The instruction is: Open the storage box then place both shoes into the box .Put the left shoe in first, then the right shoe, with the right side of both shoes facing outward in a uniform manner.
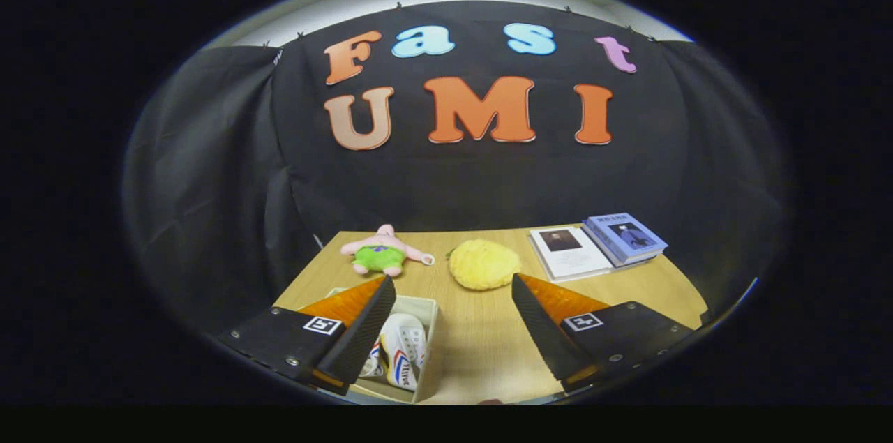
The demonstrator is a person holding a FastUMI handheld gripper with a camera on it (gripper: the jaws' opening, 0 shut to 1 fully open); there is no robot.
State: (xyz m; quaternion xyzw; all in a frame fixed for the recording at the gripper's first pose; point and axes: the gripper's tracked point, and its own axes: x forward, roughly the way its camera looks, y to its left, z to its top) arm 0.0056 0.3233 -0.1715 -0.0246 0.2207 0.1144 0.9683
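Note:
A pale storage box (427, 317) stands open on the wooden table (481, 331), below and partly behind my left finger. Inside it lie white shoes (406, 352) with red and blue stripes; I can make out two, packed side by side, partly hidden by the finger. My gripper (453, 289) hovers above the table, open wide, with nothing between its fingers. The left finger (363, 335) overlaps the box; the right finger (541, 331) is over bare wood to the box's right.
Beyond the fingers, a pink and green plush toy (380, 253) lies at the far left of the table, and a yellow plush (483, 264) sits mid-table. A white booklet (568, 252) and a blue book (624, 237) rest at the far right. Black cloth walls the booth.

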